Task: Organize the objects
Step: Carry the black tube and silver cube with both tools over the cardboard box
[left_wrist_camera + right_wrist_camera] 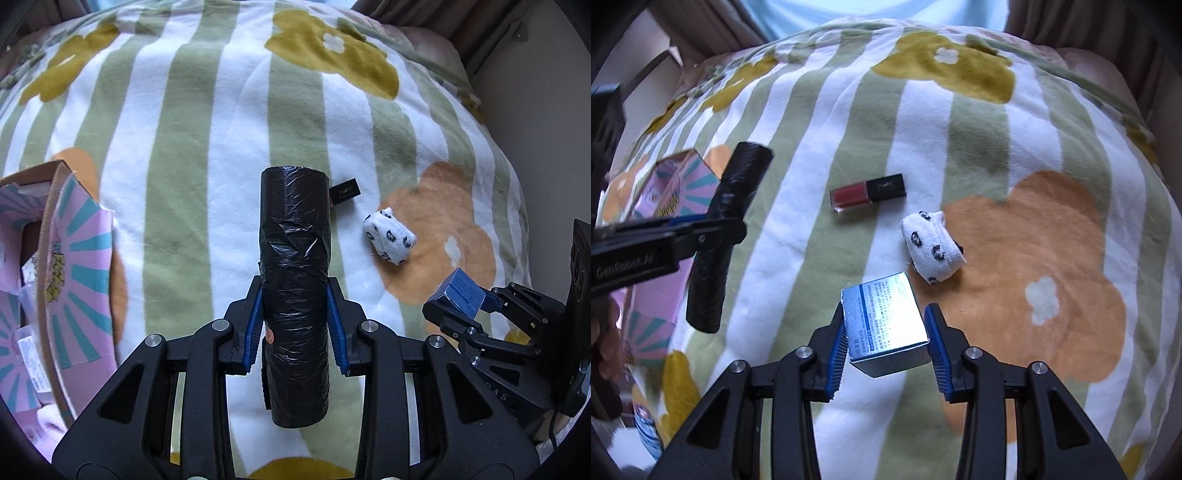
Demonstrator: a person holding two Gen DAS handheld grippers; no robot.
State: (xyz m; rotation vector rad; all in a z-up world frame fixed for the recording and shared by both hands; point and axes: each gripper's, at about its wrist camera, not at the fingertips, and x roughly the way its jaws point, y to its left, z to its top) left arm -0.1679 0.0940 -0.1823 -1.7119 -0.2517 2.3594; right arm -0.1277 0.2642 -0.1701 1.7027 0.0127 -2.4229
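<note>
My left gripper [294, 291] is shut on a black roll of plastic bags [294, 266] and holds it above the blanket; the roll also shows in the right wrist view [727, 229]. My right gripper [886, 317] is shut on a small silver-blue box [884, 325], seen from the left wrist view too [460, 293]. A red lip gloss with a black cap [868, 192] lies on the blanket; the roll hides most of it in the left wrist view [345, 192]. A rolled white sock with black spots [932, 245] lies to its right [389, 238].
A pink and teal cardboard box [70, 280] with its flap open stands at the left, holding packets; it shows behind the roll in the right wrist view [670, 184]. A green-and-white striped flowered blanket [192, 129] covers the bed. A wall [535, 110] is at the right.
</note>
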